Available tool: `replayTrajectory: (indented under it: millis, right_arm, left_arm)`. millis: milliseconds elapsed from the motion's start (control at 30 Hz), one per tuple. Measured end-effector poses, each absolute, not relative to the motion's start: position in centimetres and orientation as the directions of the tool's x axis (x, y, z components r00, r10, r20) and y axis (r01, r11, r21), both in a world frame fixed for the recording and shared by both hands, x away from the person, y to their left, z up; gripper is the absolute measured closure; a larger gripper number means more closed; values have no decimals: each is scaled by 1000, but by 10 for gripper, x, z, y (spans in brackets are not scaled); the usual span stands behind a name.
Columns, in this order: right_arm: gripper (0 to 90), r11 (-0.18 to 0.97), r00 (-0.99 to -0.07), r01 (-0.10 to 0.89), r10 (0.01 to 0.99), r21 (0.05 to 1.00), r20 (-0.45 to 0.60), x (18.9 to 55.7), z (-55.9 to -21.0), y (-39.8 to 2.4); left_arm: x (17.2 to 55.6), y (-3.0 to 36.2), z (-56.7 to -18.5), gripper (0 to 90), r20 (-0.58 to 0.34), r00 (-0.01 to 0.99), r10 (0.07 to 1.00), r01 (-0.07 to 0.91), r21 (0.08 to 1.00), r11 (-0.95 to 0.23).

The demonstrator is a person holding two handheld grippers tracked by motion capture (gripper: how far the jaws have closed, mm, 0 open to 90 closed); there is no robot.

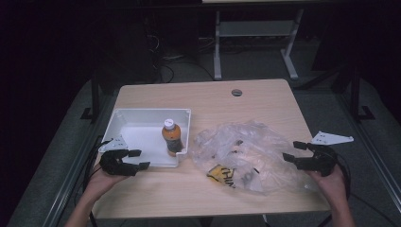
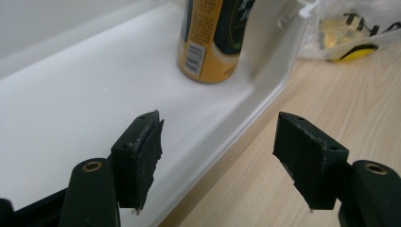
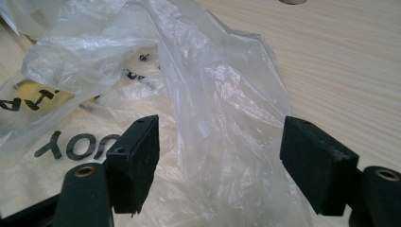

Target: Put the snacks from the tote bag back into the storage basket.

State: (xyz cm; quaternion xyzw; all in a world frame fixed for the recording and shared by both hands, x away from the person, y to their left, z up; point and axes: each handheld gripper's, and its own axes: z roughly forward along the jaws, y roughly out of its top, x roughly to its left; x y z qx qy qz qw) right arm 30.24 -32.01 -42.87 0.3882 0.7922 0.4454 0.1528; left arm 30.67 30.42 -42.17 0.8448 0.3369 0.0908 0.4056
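Observation:
An orange drink bottle [image 1: 172, 137] with a white cap stands upright in the right end of a white tray [image 1: 124, 116]. A crumpled clear plastic bag [image 1: 250, 153] with black lettering and a yellow patch lies on the wooden table to the tray's right. My left gripper [image 1: 138, 159] is open at the tray's front edge, its jaws straddling the tray's front wall [image 2: 246, 123], with the bottle [image 2: 213, 38] ahead. My right gripper [image 1: 293, 151] is open at the bag's right edge, and a fold of the bag [image 3: 222, 113] rises between its jaws.
A round cable hole [image 1: 237, 92] sits near the table's far edge. Beyond the table are desk legs [image 1: 217, 47] and cables on a grey floor. Bare tabletop lies in front of the tray and behind the bag.

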Motion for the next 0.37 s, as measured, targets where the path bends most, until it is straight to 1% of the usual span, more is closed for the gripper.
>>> replayTrajectory:
  millis: [300,367]
  right_arm:
    - [285,313,-662,472,743,824,97,301,-429,-317]
    - [284,311,-665,467,741,828,96,300,-428,-316]
  left_arm:
    - [294,305,-432,289,-134,743,656,495,769,-404]
    - [291,305,-434,285,-165,741,651,503,780,-374]
